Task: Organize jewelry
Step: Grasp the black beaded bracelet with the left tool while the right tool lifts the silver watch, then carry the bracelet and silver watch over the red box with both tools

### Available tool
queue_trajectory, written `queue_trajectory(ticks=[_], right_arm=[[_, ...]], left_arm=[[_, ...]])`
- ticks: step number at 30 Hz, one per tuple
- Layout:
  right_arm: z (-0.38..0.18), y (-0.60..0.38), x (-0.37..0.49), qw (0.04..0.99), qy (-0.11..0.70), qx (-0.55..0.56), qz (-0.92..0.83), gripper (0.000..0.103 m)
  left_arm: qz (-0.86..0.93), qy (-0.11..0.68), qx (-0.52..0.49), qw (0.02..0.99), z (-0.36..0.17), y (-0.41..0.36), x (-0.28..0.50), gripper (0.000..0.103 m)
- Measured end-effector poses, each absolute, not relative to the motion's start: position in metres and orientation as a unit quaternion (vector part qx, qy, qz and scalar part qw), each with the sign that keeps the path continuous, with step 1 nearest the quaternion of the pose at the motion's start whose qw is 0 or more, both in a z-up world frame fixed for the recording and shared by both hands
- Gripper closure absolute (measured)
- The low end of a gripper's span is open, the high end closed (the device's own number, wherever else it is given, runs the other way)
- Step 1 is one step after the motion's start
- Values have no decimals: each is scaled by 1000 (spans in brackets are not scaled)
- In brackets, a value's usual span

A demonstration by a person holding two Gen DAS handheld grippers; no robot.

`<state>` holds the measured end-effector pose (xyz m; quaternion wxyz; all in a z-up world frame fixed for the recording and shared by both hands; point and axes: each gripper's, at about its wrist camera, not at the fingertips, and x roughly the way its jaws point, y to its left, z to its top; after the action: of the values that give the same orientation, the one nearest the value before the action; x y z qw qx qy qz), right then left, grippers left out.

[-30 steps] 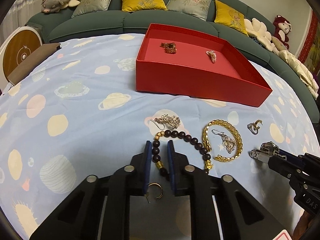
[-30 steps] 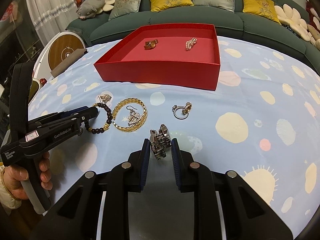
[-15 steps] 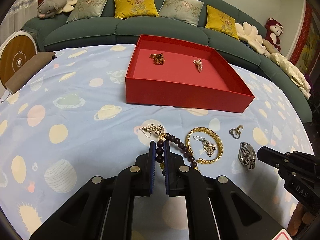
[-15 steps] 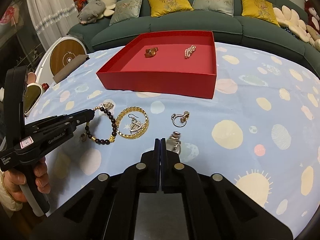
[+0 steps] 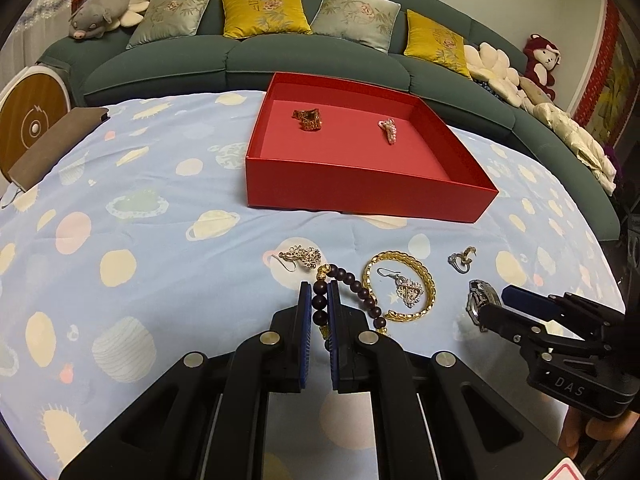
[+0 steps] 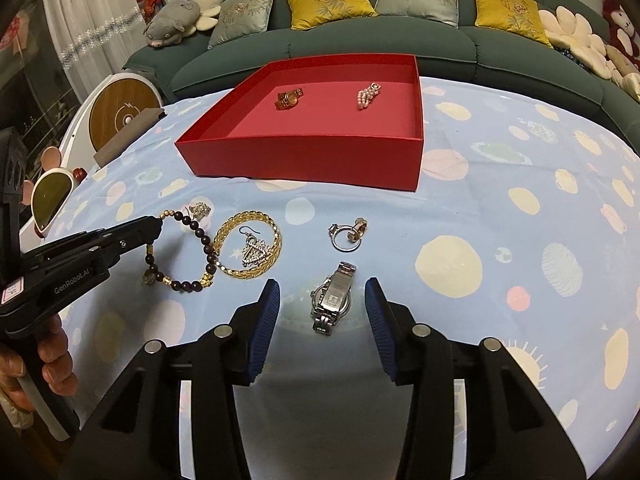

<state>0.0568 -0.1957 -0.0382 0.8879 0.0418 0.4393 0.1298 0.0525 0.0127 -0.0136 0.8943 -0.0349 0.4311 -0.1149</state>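
On the near part of the planet-print tablecloth (image 6: pixel 500 152), directly ahead of your right gripper (image 6: pixel 323 300), lies the silver watch (image 6: pixel 333 300), its band running lengthwise away from you, roughly parallel to the fingers. Its jaws have just been opening and now stand apart, the watch between them but untouched. Your left gripper (image 5: pixel 319 304) is clamped on the dark bead bracelet (image 5: pixel 348 294), which trails toward the gold chain bracelet (image 5: pixel 404 284) (a silver earring lies inside that loop). A ring pair (image 6: pixel 349 232) sits between the watch and the red box (image 6: pixel 312 164); the box, toward the far edge, already holds two pieces. Nothing blocks the way to it.
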Motion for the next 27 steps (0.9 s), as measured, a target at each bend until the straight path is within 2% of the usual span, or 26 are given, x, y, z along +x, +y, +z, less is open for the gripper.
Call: queue_trajectory(ticks=[8, 27], right_arm=[[-47, -203, 65, 881, 453, 64, 123, 92], [-7, -207, 55, 903, 400, 76, 133, 92]], left_arm=[[-122, 427, -40, 895, -9, 14, 51, 98], [-168, 381, -65, 907, 40, 12, 41, 98]])
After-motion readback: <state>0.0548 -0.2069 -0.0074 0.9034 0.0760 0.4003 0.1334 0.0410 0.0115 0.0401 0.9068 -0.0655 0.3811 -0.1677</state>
